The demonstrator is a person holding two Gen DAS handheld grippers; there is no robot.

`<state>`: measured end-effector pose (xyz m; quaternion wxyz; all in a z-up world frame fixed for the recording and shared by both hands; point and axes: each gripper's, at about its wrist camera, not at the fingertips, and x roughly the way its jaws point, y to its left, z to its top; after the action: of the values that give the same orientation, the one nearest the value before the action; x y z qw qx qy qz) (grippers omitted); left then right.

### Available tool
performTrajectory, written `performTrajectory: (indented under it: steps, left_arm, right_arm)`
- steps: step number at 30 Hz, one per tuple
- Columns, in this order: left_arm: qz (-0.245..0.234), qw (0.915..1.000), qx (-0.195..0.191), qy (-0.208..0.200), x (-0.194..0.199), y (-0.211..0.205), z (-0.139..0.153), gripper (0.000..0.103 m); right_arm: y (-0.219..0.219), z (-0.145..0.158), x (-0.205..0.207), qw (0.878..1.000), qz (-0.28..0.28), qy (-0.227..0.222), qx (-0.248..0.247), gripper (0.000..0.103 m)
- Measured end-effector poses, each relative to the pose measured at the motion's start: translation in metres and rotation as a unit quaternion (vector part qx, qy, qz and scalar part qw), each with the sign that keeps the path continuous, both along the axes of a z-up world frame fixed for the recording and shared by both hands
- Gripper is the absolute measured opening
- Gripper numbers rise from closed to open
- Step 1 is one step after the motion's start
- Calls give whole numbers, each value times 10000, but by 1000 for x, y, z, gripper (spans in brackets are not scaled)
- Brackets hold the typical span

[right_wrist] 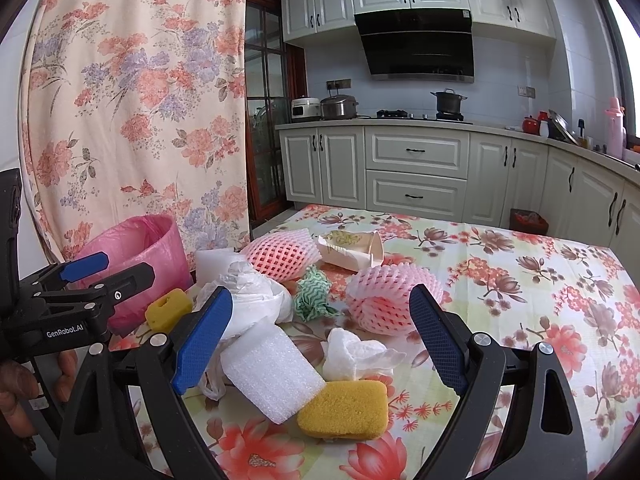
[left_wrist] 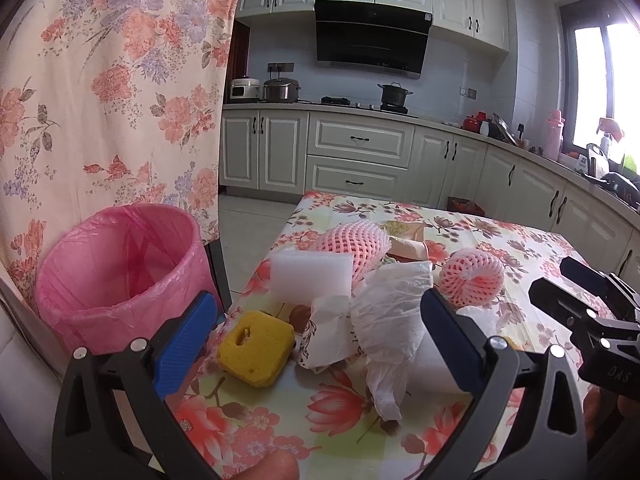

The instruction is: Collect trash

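Trash lies in a heap on the floral table [left_wrist: 280, 420] [right_wrist: 520, 280]. In the left wrist view: a yellow sponge [left_wrist: 256, 354], a white foam block [left_wrist: 310, 278], crumpled white plastic [left_wrist: 390, 320] and two pink foam fruit nets [left_wrist: 352, 246] [left_wrist: 472, 278]. My left gripper [left_wrist: 320, 332] is open and empty above the heap. In the right wrist view: a yellow sponge [right_wrist: 344, 408], a white foam block [right_wrist: 270, 372], a tissue [right_wrist: 356, 356], a green cloth [right_wrist: 312, 294], a paper cup [right_wrist: 352, 250] and a pink net [right_wrist: 384, 300]. My right gripper [right_wrist: 322, 334] is open and empty.
A bin with a pink liner [left_wrist: 116, 272] [right_wrist: 136, 252] stands off the table's left edge, in front of a floral curtain [left_wrist: 112, 100]. Kitchen cabinets [left_wrist: 360, 156] and a stove line the far wall. The other gripper shows at each view's side [left_wrist: 592, 320] [right_wrist: 72, 304].
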<state>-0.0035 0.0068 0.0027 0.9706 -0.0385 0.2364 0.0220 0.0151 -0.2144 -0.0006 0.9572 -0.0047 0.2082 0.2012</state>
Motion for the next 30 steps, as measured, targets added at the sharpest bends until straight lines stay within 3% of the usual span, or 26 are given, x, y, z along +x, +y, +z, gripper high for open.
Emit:
performTrajectory:
  steps: [30]
  left_arm:
    - [28, 10000, 14, -4, 1, -2, 1, 98]
  right_arm:
    - [-2, 0, 0, 10000, -6, 7, 20, 84]
